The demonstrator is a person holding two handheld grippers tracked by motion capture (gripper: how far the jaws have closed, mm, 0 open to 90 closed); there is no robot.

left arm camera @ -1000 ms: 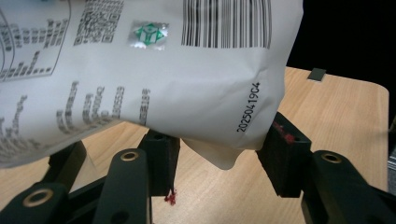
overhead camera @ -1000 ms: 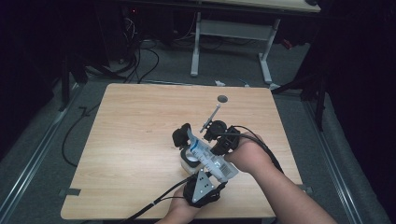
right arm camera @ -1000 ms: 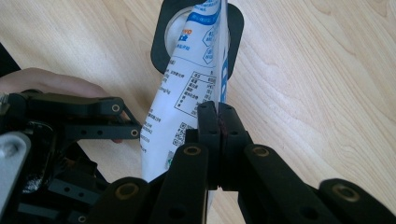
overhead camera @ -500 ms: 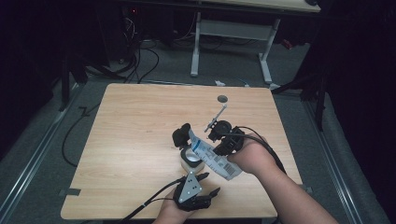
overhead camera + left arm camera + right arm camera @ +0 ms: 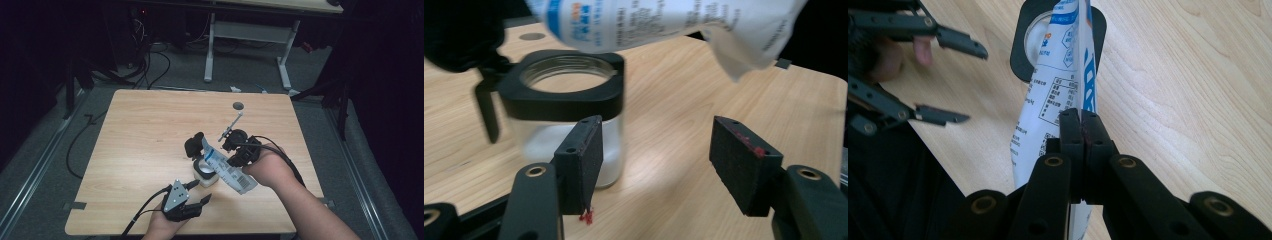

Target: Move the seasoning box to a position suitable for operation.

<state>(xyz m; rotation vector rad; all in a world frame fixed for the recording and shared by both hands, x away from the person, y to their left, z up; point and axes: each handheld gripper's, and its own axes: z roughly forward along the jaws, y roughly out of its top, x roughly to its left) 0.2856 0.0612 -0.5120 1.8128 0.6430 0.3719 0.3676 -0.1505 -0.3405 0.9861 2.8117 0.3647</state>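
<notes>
A glass jar (image 5: pixel 204 174) with a black square collar stands on the table (image 5: pixel 140 130), with white powder in its bottom (image 5: pixel 574 145). Its black lid (image 5: pixel 194 145) is tipped back behind it. A white and blue bag (image 5: pixel 226 169) slants over the jar's mouth, and my right gripper (image 5: pixel 231 154) is shut on it (image 5: pixel 1081 131); the bag (image 5: pixel 1058 90) runs down to the jar (image 5: pixel 1020 55). My left gripper (image 5: pixel 199 193) sits near the front edge, a little short of the jar. Its jaws have just been opening and stand open (image 5: pixel 659 150) with nothing between them; the jar (image 5: pixel 569 115) rises just beyond one pad.
A round hole (image 5: pixel 238 106) lies in the tabletop at the far side. A thin metal rod (image 5: pixel 231 126) sticks up behind the right gripper. Cables trail from both grippers. Beyond the table are a dark floor and a white desk frame (image 5: pixel 250 35).
My left gripper has let go of the jar, opened, and drawn back towards the front edge and to the left. The right gripper and the bag have stayed in place.
</notes>
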